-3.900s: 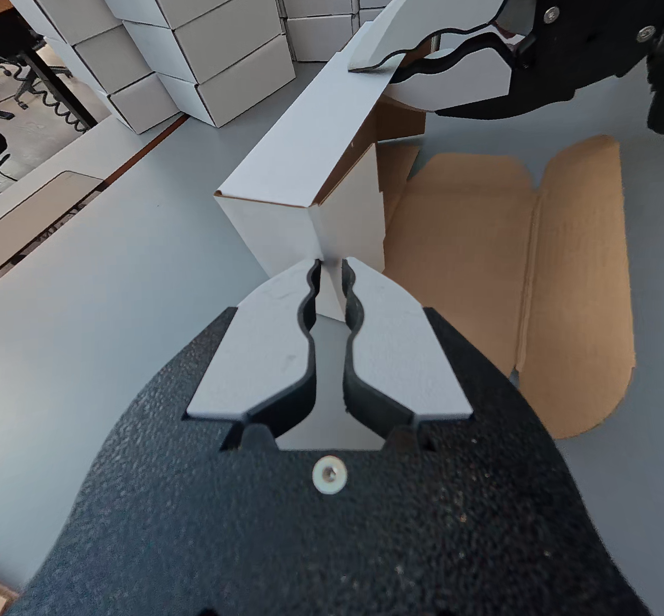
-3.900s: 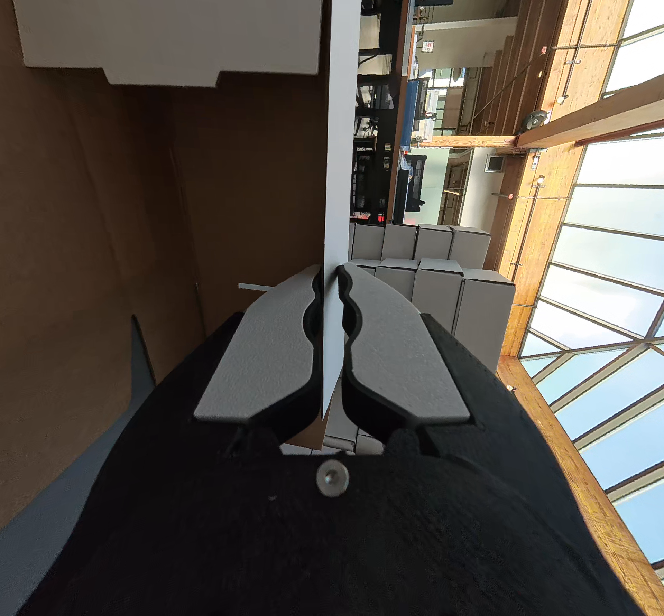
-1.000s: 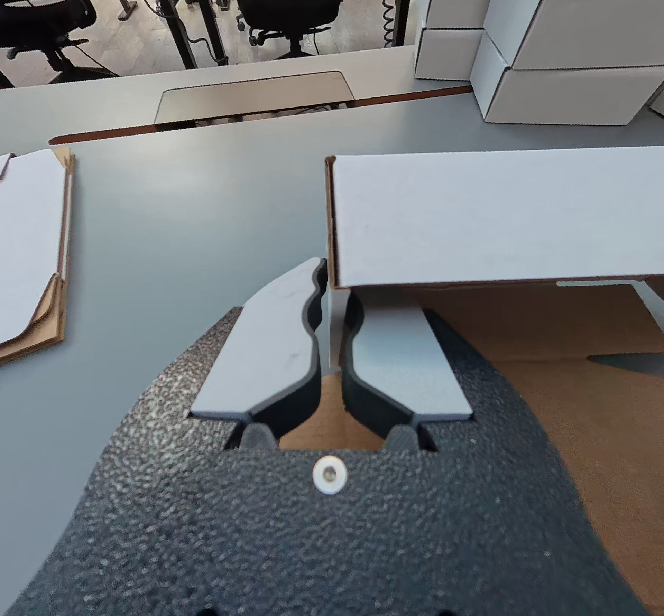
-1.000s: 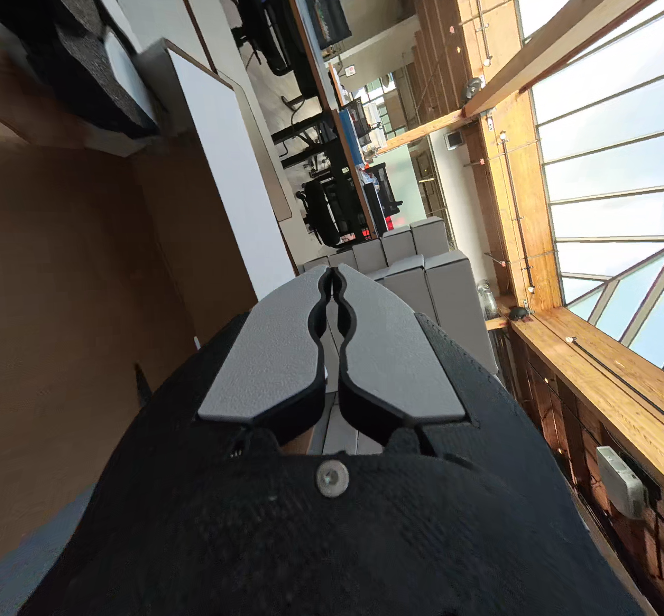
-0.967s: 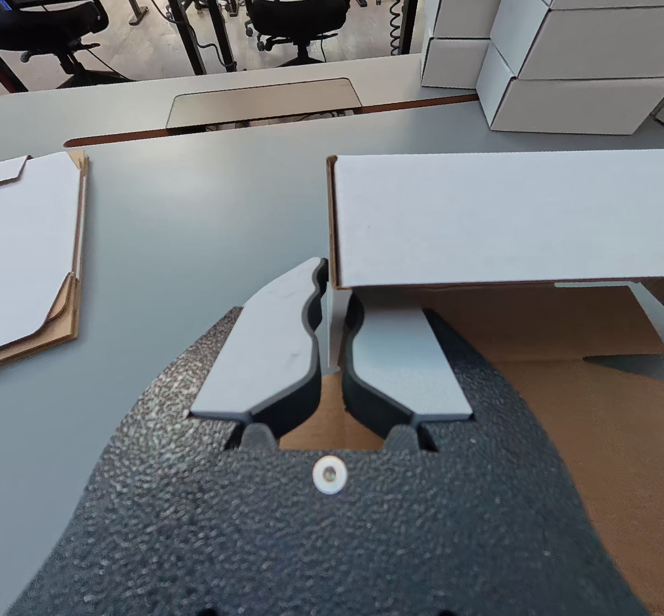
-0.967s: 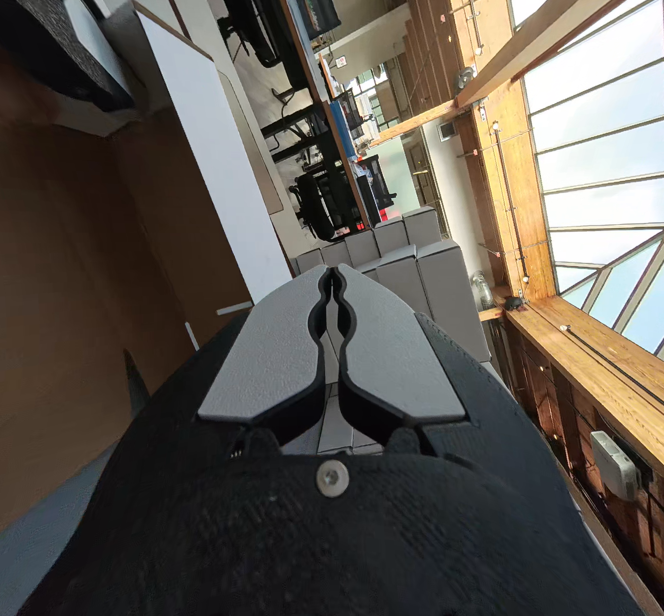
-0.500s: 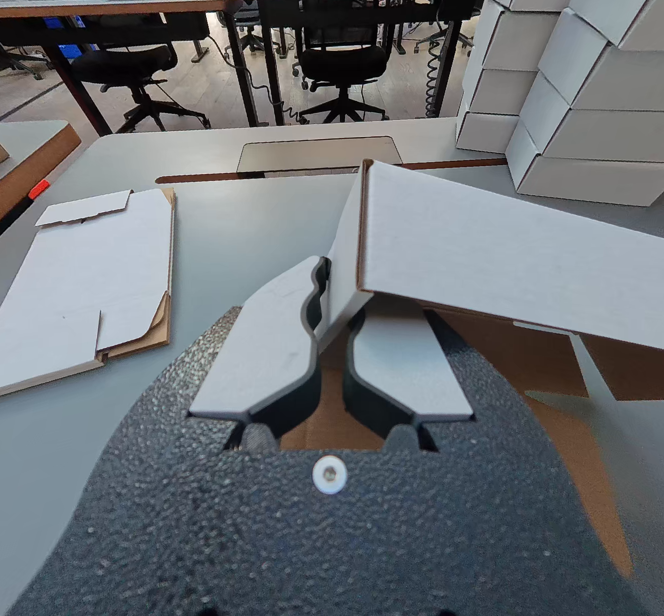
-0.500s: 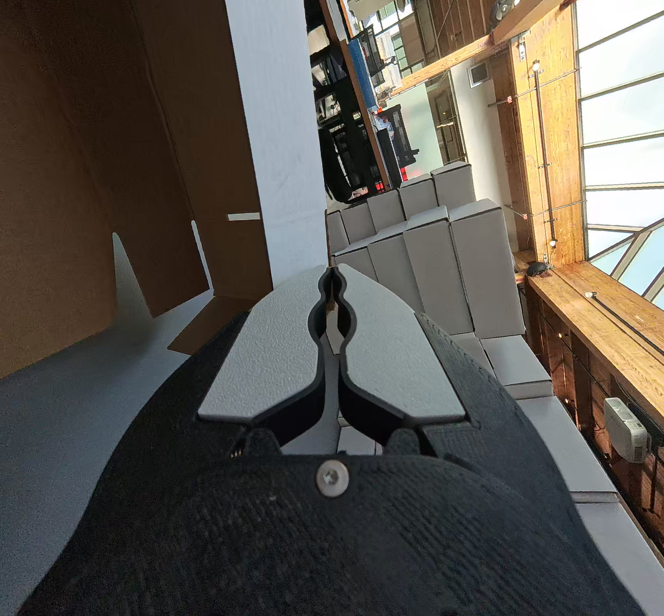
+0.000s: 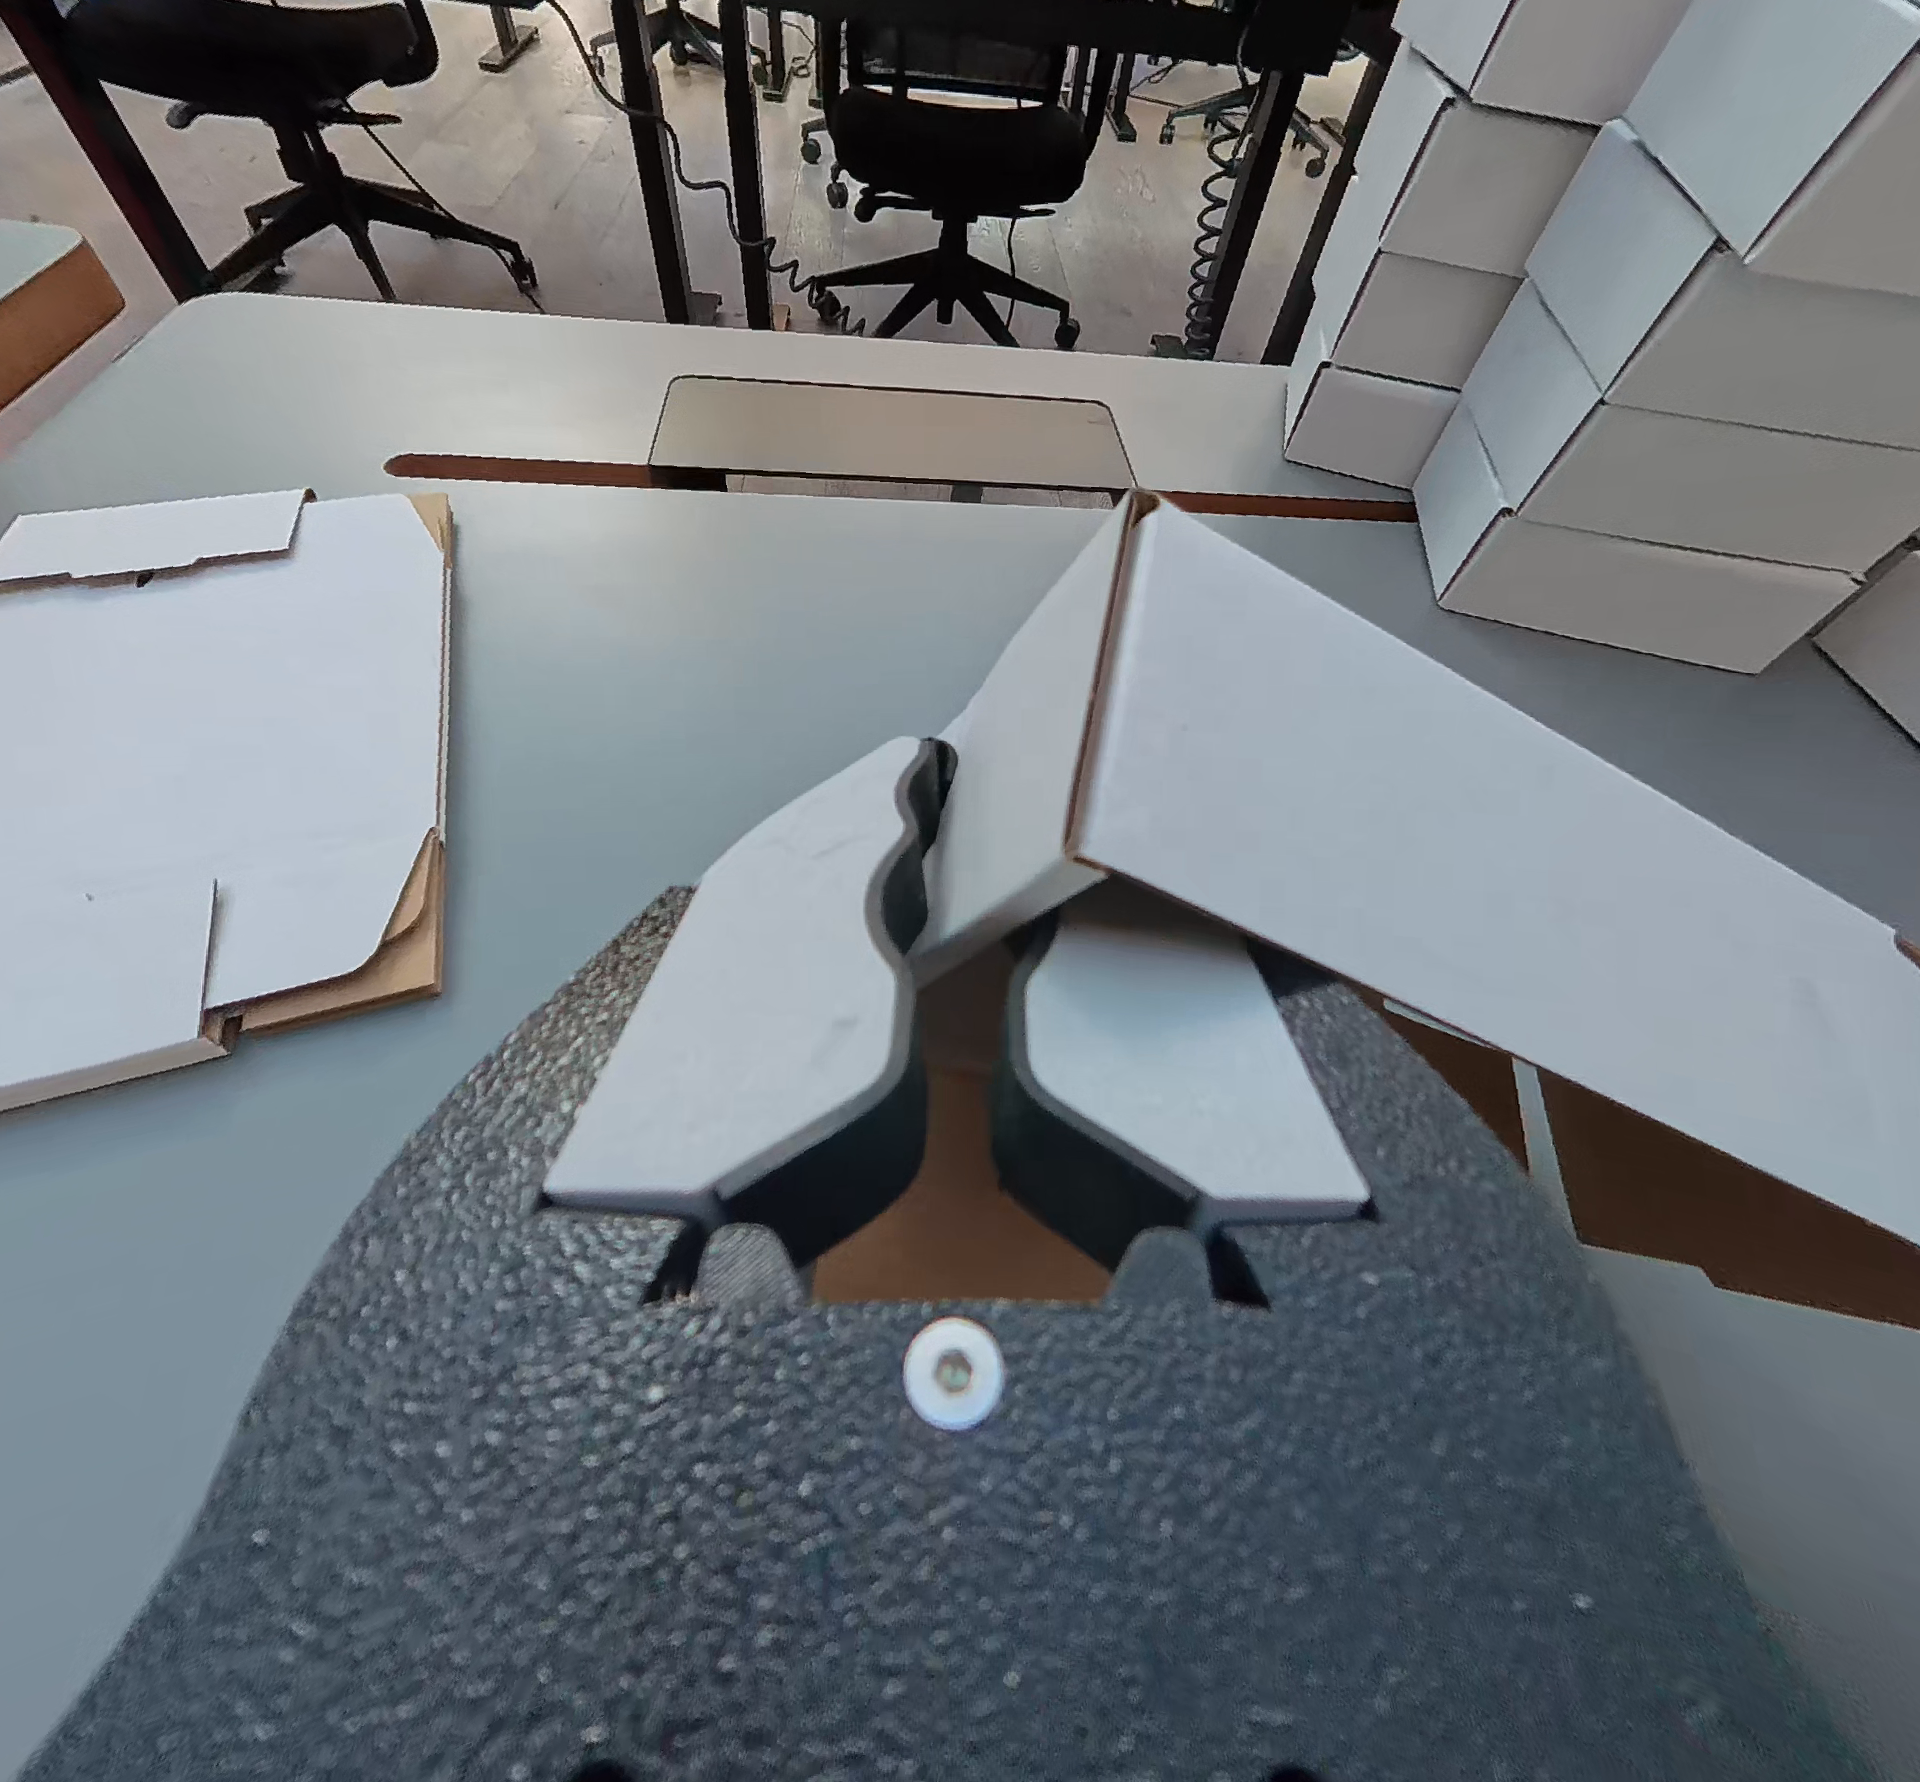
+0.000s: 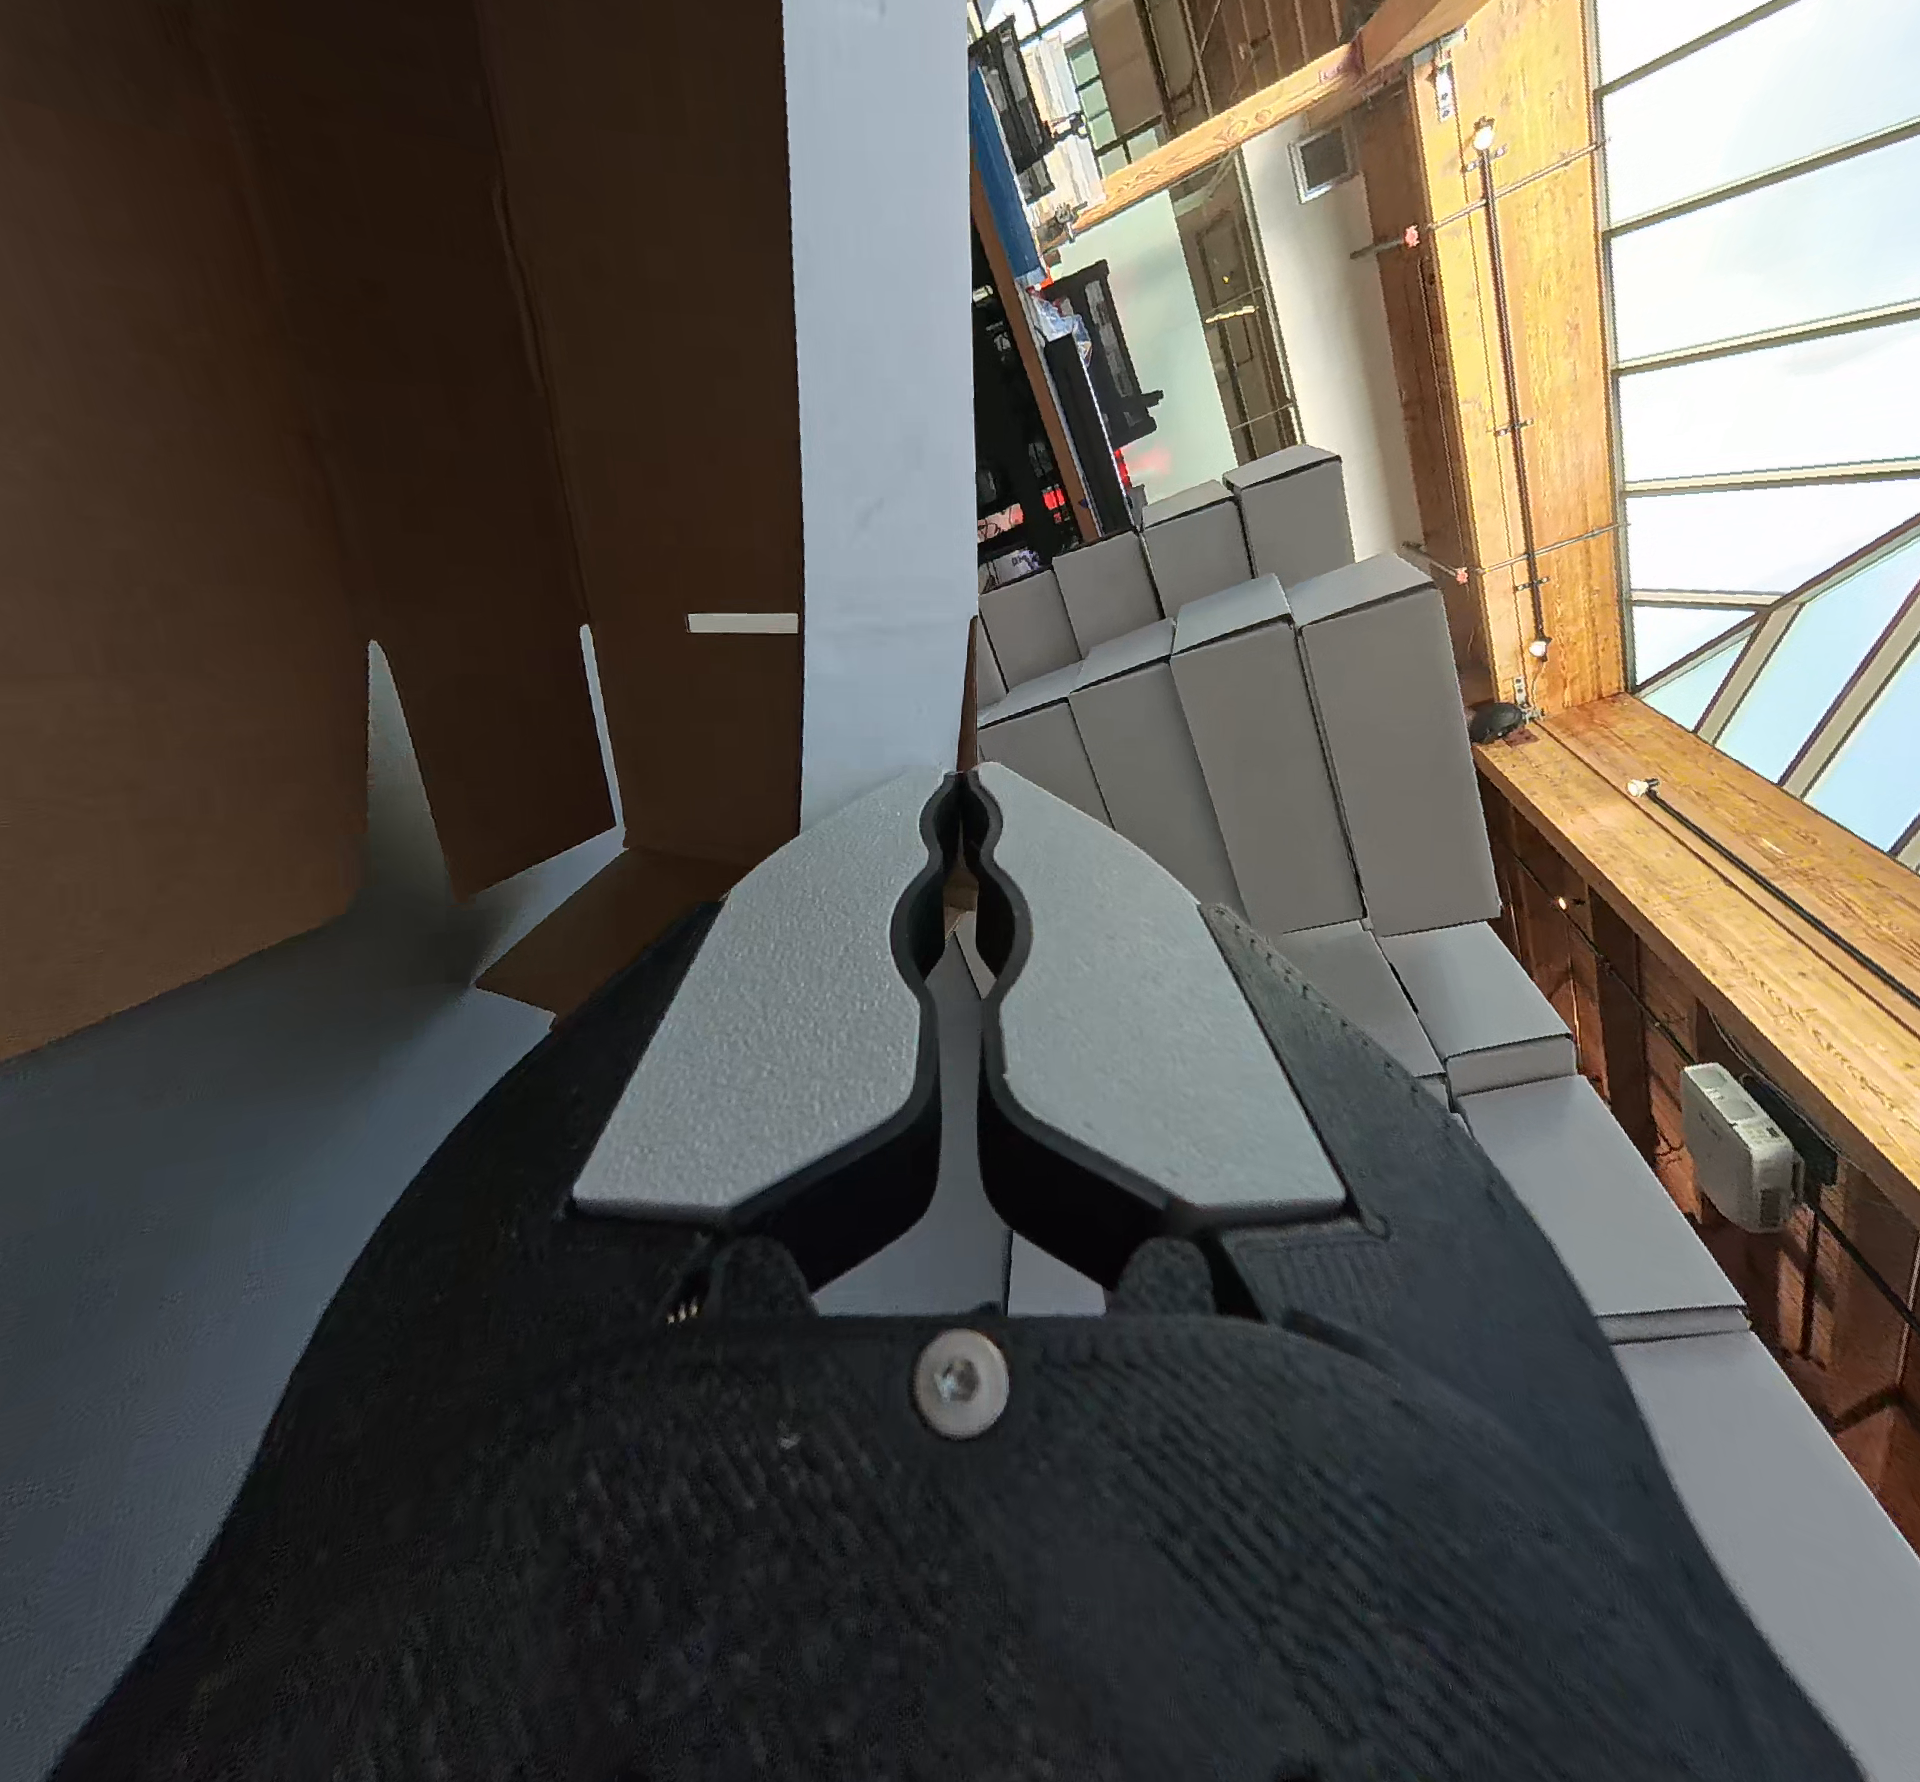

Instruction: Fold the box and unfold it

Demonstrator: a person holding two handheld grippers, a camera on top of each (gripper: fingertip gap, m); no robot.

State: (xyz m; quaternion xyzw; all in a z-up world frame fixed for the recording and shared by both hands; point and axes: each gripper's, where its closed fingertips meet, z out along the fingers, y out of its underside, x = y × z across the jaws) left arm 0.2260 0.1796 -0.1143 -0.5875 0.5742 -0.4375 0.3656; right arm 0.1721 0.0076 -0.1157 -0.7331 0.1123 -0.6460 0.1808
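The partly folded box (image 9: 1403,797) is white outside and brown inside. In the left wrist view it hangs tilted over the grey table (image 9: 675,641), with its left end raised. My left gripper (image 9: 977,859) is shut on the white side flap at that end; the right finger is partly hidden under the top panel. In the right wrist view the box (image 10: 873,278) shows its white panel and brown inside at the left. My right gripper (image 10: 964,787) is shut on a thin brown edge of a box flap.
A flat cardboard blank (image 9: 208,745) lies on the table at the left. Stacked folded white boxes (image 9: 1662,330) stand at the back right and also show in the right wrist view (image 10: 1247,714). Office chairs (image 9: 956,153) and desks stand beyond the table. A wooden ledge (image 10: 1714,901) runs under the windows.
The box has risen from lying level to tilted, its left end lifted higher by my left gripper. Both grippers stay shut on it; the left wrist view now sees farther across the room.
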